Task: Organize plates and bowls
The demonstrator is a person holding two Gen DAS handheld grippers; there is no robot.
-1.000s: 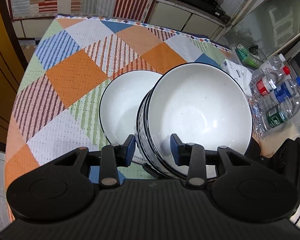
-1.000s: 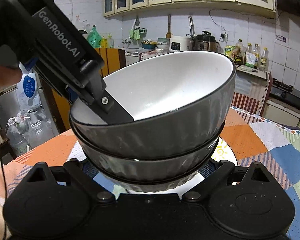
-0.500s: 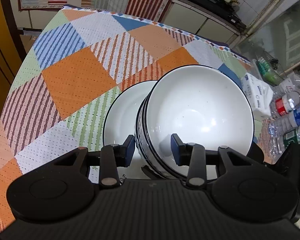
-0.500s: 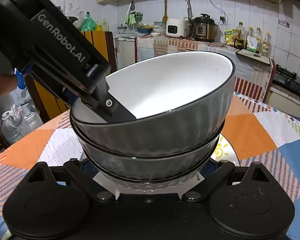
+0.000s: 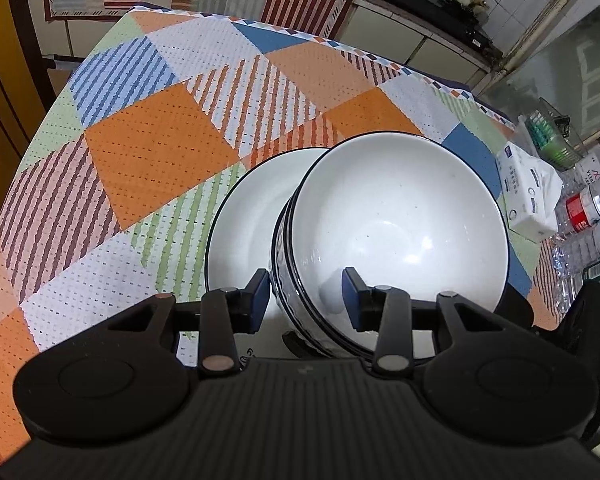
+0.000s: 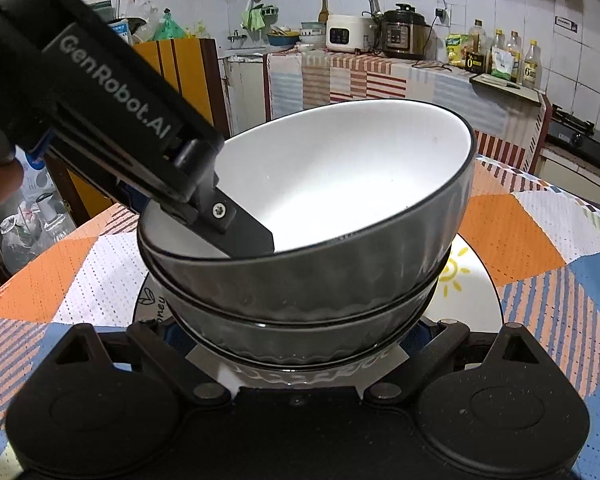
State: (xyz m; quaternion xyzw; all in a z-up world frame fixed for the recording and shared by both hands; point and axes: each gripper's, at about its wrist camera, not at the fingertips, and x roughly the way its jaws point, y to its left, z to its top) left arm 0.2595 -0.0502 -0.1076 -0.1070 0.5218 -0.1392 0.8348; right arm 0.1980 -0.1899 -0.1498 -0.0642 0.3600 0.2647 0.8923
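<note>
Three grey ribbed bowls with white insides are nested in a stack (image 5: 396,240) (image 6: 340,264). The stack sits over a white plate (image 5: 244,224) with a sun drawing (image 6: 466,292) on the patchwork tablecloth. My left gripper (image 5: 305,300) straddles the near rim of the stack, one finger (image 5: 256,300) outside and one inside the top bowl; it also shows in the right wrist view (image 6: 228,224). My right gripper (image 6: 296,336) is at the base of the stack, spread around the lowest bowl, its tips hidden behind the bowl.
The patchwork tablecloth (image 5: 160,148) covers a round table. A tissue pack (image 5: 528,192) and plastic bottles (image 5: 588,208) lie past the right edge. A kitchen counter with appliances (image 6: 364,36) stands behind.
Both views have shifted slightly; the bowl stack sits a little lower over the plate, more of whose sun drawing shows. Both grippers keep their place on the stack.
</note>
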